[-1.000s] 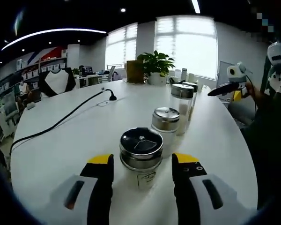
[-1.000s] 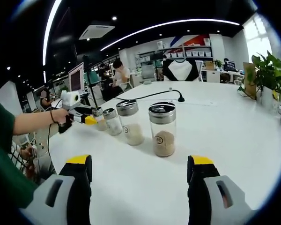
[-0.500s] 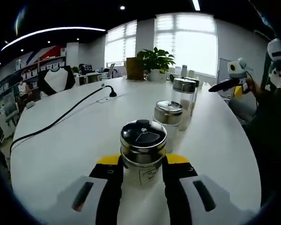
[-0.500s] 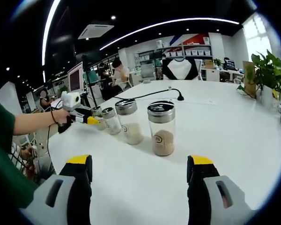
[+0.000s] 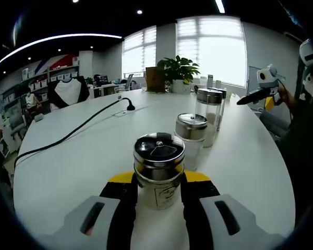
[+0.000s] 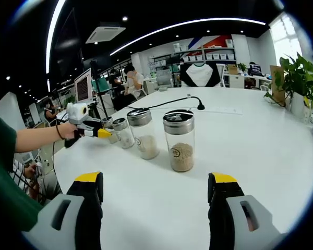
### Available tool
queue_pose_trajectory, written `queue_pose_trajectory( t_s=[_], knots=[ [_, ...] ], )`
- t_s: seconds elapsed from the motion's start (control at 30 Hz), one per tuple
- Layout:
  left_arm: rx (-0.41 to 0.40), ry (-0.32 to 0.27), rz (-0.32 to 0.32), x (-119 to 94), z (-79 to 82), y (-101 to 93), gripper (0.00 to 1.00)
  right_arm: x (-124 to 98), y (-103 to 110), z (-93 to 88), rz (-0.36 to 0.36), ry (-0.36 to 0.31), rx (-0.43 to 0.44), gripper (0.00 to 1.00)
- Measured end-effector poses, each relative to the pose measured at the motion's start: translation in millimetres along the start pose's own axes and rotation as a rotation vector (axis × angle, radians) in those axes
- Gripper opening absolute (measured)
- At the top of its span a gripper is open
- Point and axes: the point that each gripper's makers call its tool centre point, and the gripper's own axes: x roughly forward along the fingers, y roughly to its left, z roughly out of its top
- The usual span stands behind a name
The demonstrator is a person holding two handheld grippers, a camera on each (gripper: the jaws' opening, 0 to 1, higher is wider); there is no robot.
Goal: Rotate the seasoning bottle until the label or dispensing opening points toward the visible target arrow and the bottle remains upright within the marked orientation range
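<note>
Gripping the nearest seasoning bottle (image 5: 158, 172) between its yellow-tipped jaws, the left gripper (image 5: 157, 183) holds it upright on the white table (image 5: 68, 166), first in a row of four. The right gripper (image 6: 153, 183) hangs released, well apart. Next likely comes a careful twist; no target arrow is visible.

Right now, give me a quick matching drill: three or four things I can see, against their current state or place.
Things:
1. left gripper
2. right gripper
3. black cable
4. potted plant

States:
a. open, holding nothing
b. lying across the table
c. at the table's far end, by the window
d. shut on the nearest seasoning bottle

Pairs: 1-d, 2-a, 3-b, 4-c
</note>
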Motion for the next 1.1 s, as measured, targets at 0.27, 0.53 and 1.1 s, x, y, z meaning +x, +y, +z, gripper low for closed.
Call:
queue_pose_trajectory(
  t_s=[0.27, 0.53, 1.1],
  knots=[
    [-0.010, -0.021, 0.023, 1.0, 0.8, 0.7, 0.34, 0.1, -1.3, -2.1, -0.001, 0.006, 0.005, 0.83],
    [-0.023, -0.020, 0.057, 1.2, 0.7, 1.7, 0.34, 0.5, -1.3, -2.8, 0.000, 0.007, 0.009, 0.82],
    [-0.090, -0.003, 0.201, 0.1, 0.4, 2.0, 0.34, -0.4, 1.0, -4.6, 0.004, 0.013, 0.006, 0.81]
  ],
)
